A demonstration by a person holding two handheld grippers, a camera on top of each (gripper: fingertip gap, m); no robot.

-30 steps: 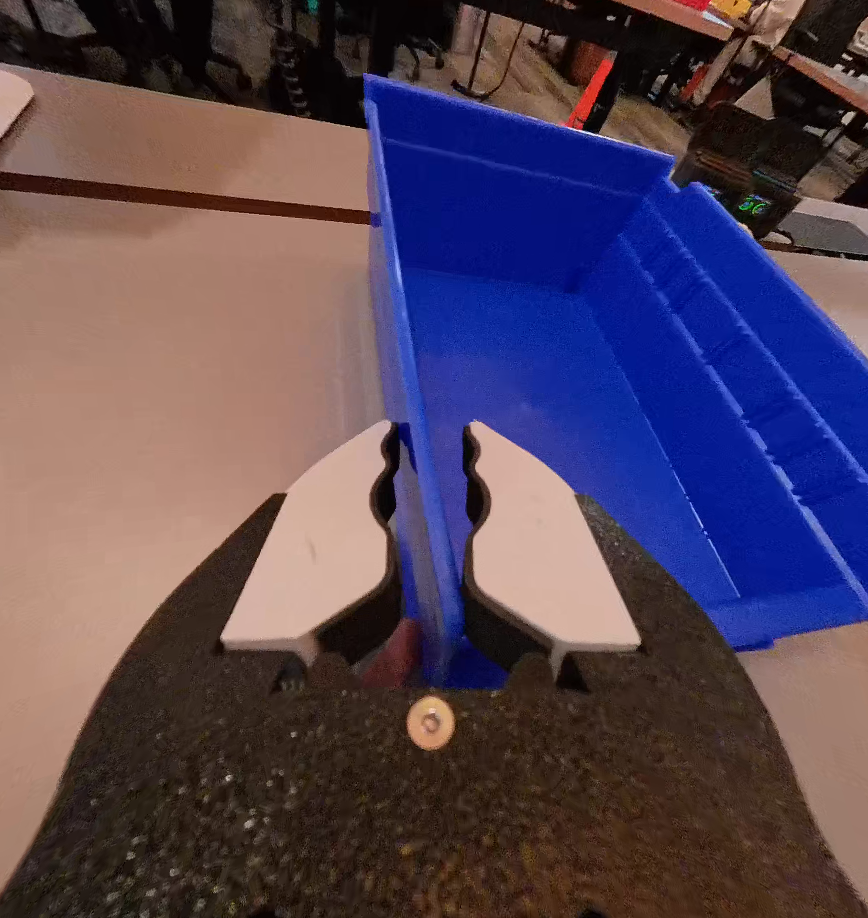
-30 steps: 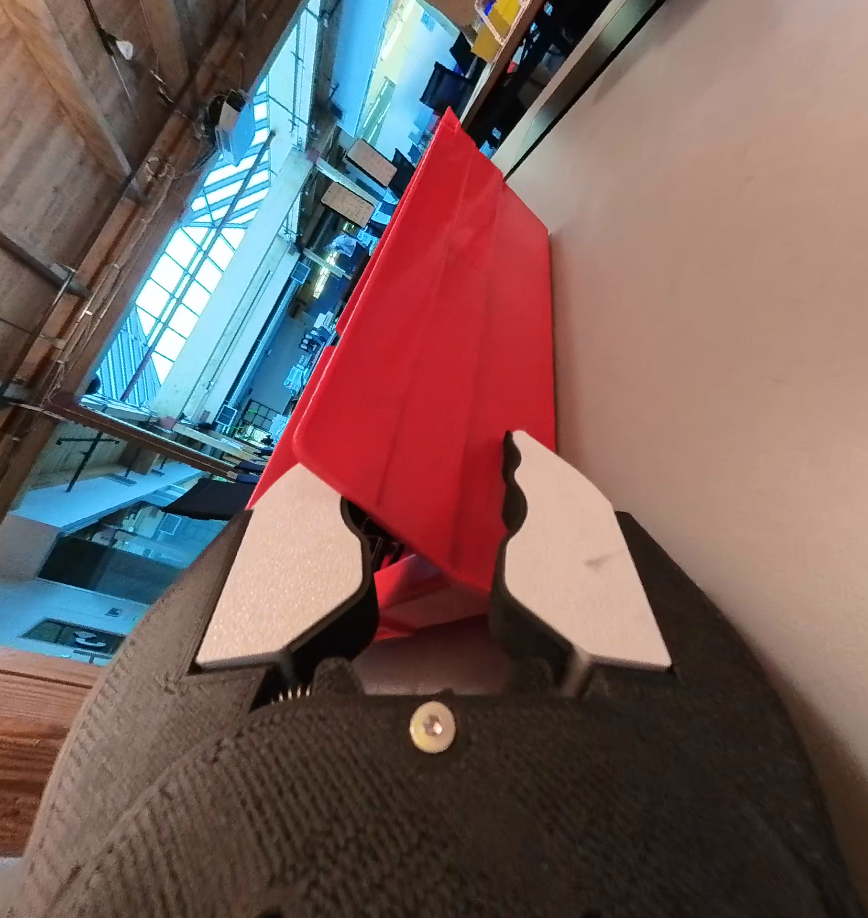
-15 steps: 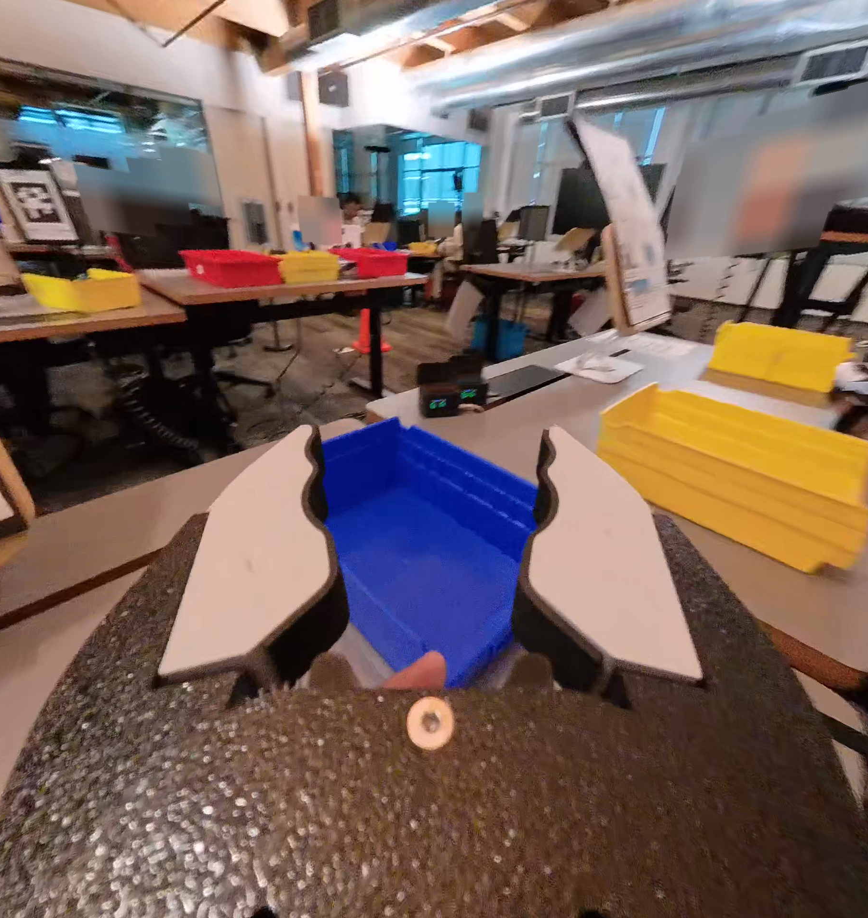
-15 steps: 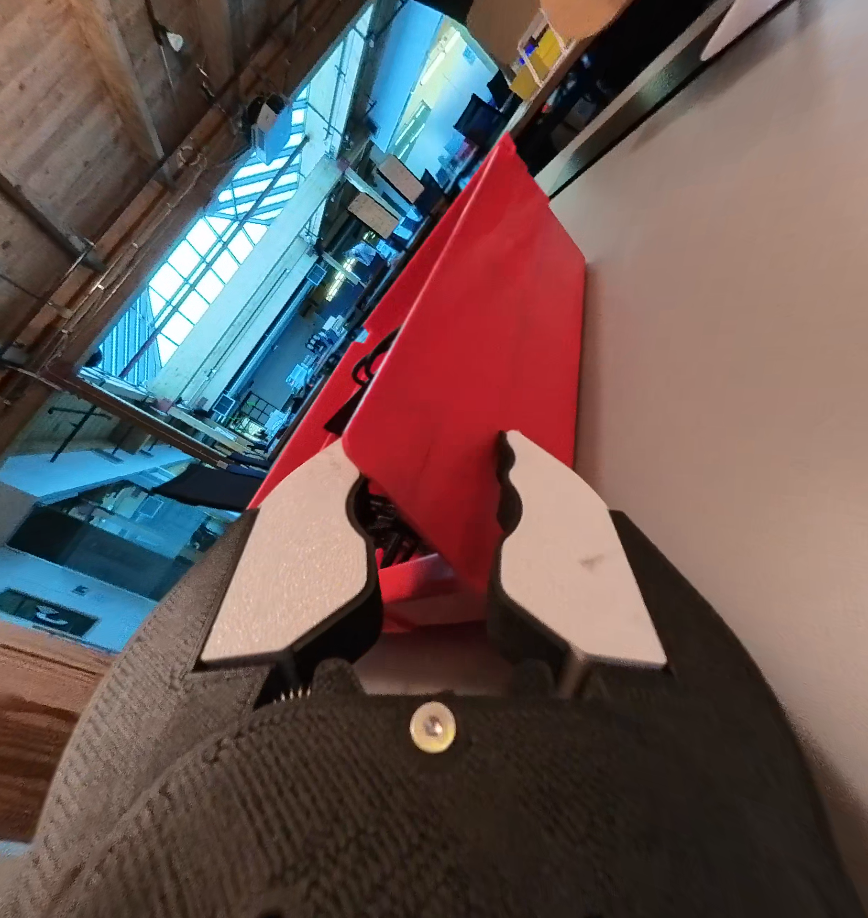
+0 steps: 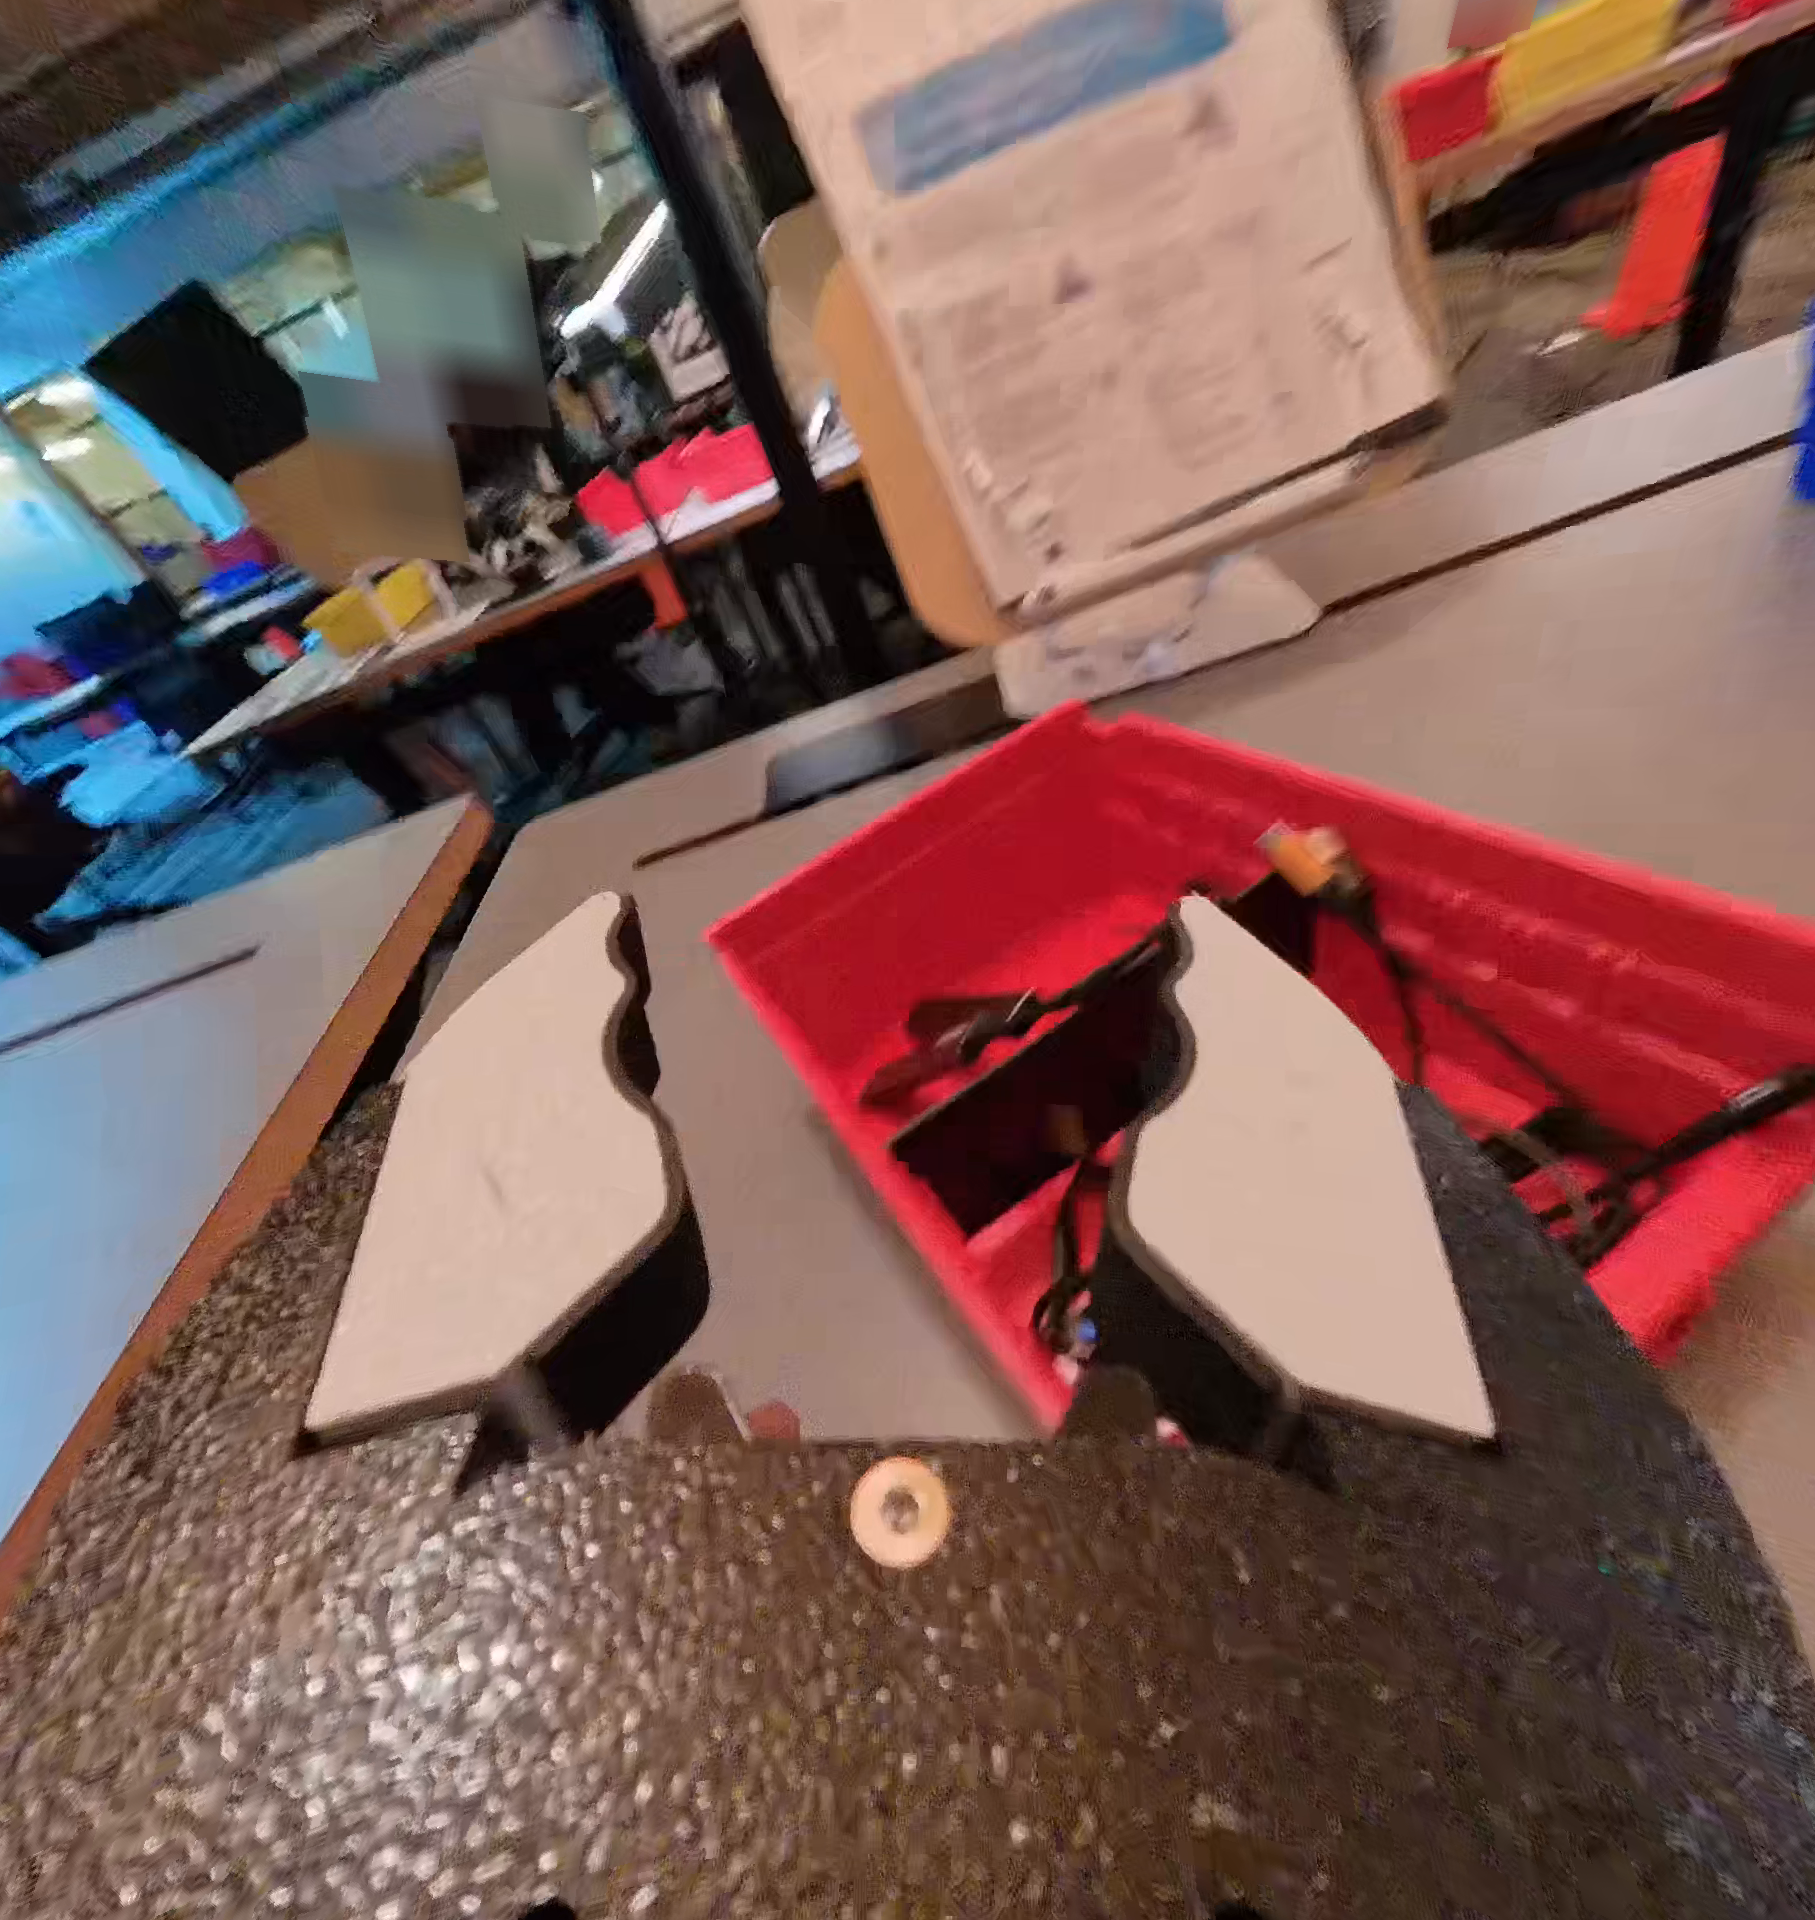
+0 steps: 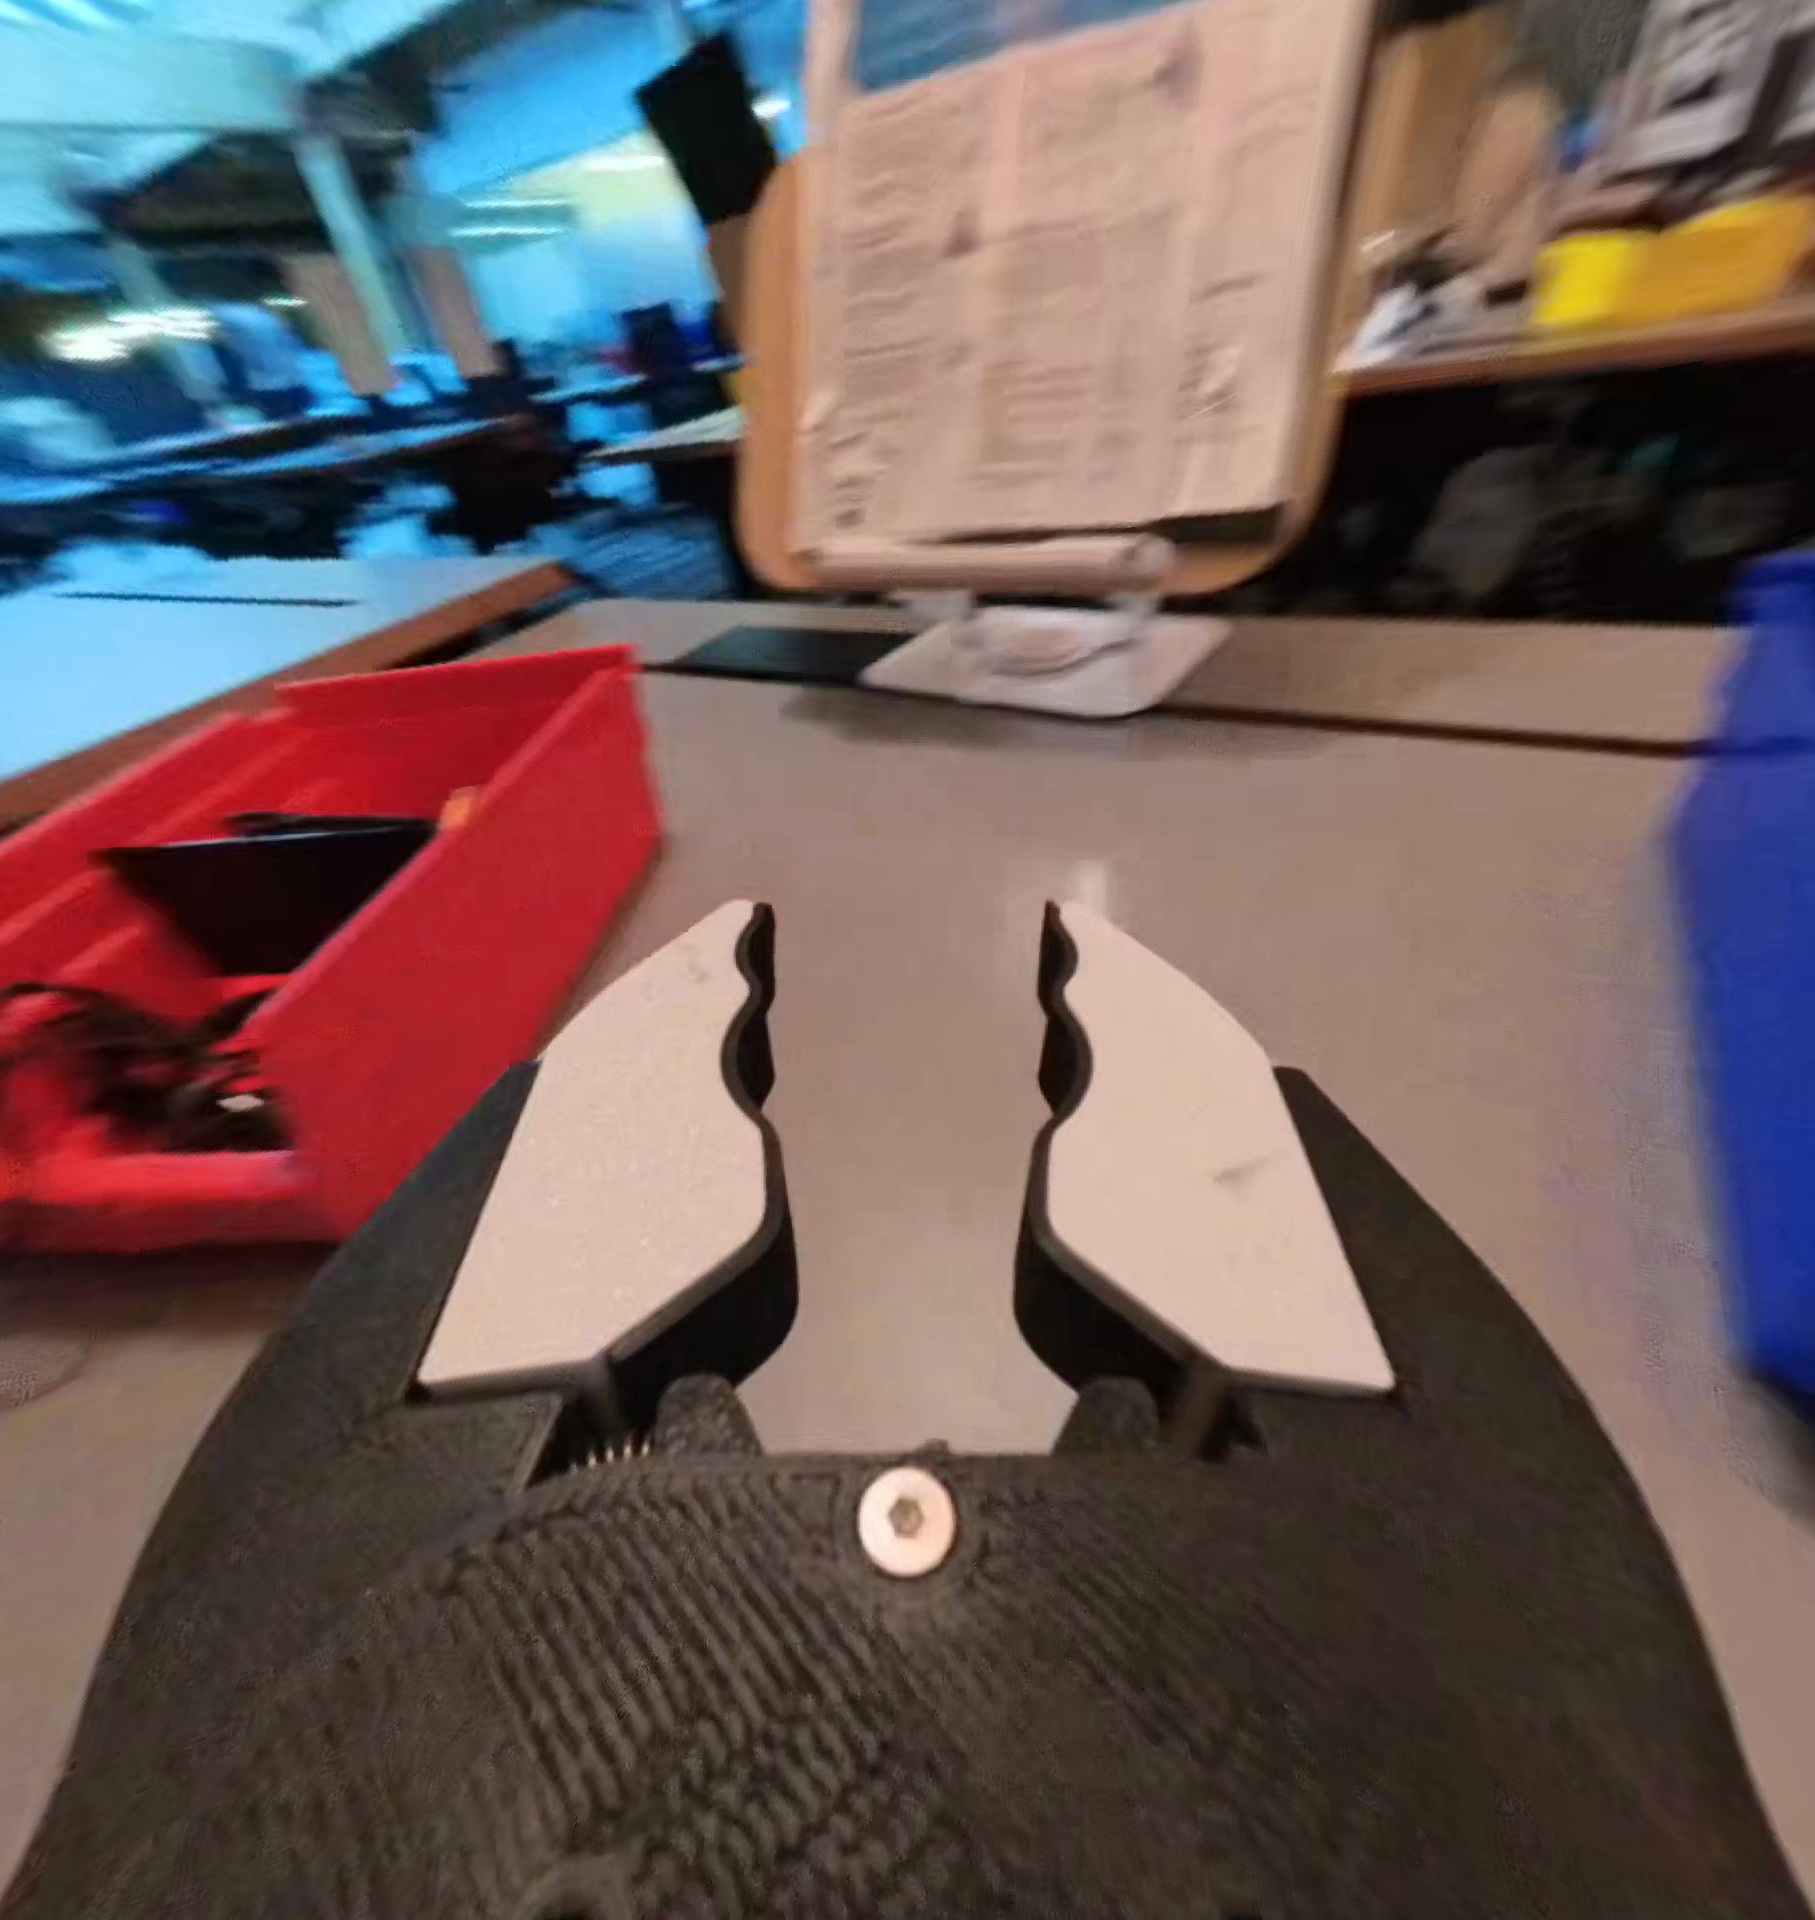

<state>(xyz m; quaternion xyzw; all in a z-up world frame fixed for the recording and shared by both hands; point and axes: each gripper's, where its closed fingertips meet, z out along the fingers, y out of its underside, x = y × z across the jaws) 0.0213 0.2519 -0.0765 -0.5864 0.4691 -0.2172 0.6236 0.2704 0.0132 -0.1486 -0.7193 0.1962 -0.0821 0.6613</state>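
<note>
In the left wrist view the left gripper [image 5: 903, 925] fills the lower frame with its jaws spread wide and nothing between them but bare tabletop [image 5: 809, 1226]. Its right-hand finger [image 5: 1287, 1195] overlaps the near end of a red plastic bin [image 5: 986, 852] at centre right, though contact cannot be told. Inside the bin lie a black flat panel [image 5: 1028, 1112], tangled black cables [image 5: 1568, 1174] and a small orange part [image 5: 1308, 852] by the far wall. Beyond, in the upper centre, a paper-covered board on a white stand [image 5: 1121, 291] is upright on the table. In the right wrist view the right gripper [image 6: 908, 925] sits low in the frame, jaws released and parted over empty table surface [image 6: 1194, 821]. The red bin [image 6: 487, 935] lies to the left of the frame, just beside the left-hand finger [image 6: 633, 1164], and a blurred blue bin [image 6: 1776, 987] stands at the right edge, apart from the fingers. The board on its stand [image 6: 1048, 312] rises at upper centre.
</note>
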